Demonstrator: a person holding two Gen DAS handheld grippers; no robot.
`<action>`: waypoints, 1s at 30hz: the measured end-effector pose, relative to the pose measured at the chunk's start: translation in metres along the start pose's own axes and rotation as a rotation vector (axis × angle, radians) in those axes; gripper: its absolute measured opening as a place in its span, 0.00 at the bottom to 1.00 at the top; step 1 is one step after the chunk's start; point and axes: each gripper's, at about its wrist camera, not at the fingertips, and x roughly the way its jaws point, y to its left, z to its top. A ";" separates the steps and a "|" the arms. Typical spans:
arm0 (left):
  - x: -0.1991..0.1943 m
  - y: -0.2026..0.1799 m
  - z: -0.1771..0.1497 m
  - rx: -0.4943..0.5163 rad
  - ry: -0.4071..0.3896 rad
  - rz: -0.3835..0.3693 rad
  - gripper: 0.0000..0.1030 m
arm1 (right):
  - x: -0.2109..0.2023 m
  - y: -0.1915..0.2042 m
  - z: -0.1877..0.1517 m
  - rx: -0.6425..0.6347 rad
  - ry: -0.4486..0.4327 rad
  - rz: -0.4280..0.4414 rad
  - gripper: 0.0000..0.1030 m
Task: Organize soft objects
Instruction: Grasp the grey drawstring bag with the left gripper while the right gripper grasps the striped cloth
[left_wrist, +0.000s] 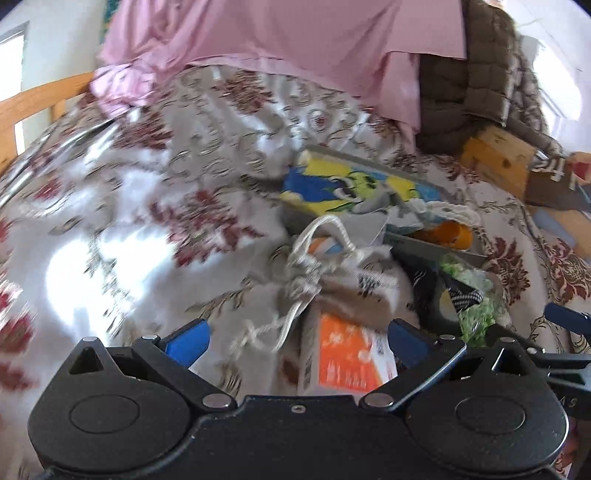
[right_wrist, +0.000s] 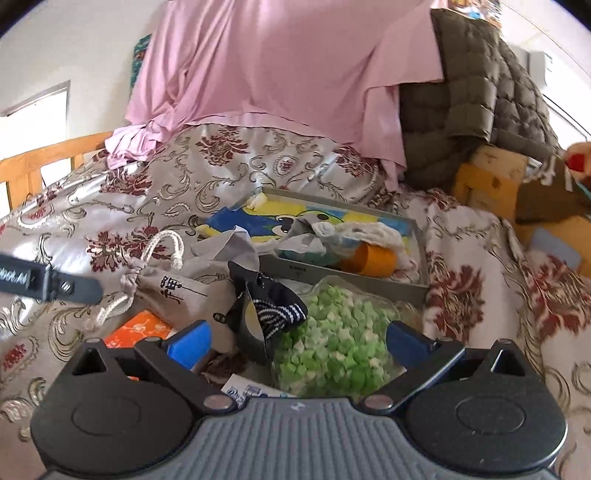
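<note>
The left tool (left_wrist: 297, 341) gapes wide and empty just over the beige drawstring cloth pouch (left_wrist: 354, 286) on the floral satin bedspread (left_wrist: 122, 206); the right tool (right_wrist: 297, 341), equally open and empty, hangs above the clear bag of green foam bits (right_wrist: 340, 332). Closing now, the left could snag only the white cord (left_wrist: 321, 230) or catch the orange carton (left_wrist: 351, 356) beneath. The pouch looks slack and wrinkled, left of a dark striped sock (right_wrist: 275, 306), near the grey tray (right_wrist: 347, 275).
</note>
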 end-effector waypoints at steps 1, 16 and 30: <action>0.006 0.000 0.003 0.009 -0.005 -0.008 0.99 | 0.005 0.001 0.000 -0.016 0.000 0.007 1.00; 0.079 0.011 0.022 -0.074 -0.025 -0.153 0.99 | 0.055 0.010 -0.001 -0.102 0.011 0.008 0.83; 0.088 0.016 0.019 -0.148 0.014 -0.242 0.65 | 0.055 0.018 -0.003 -0.132 0.004 0.022 0.27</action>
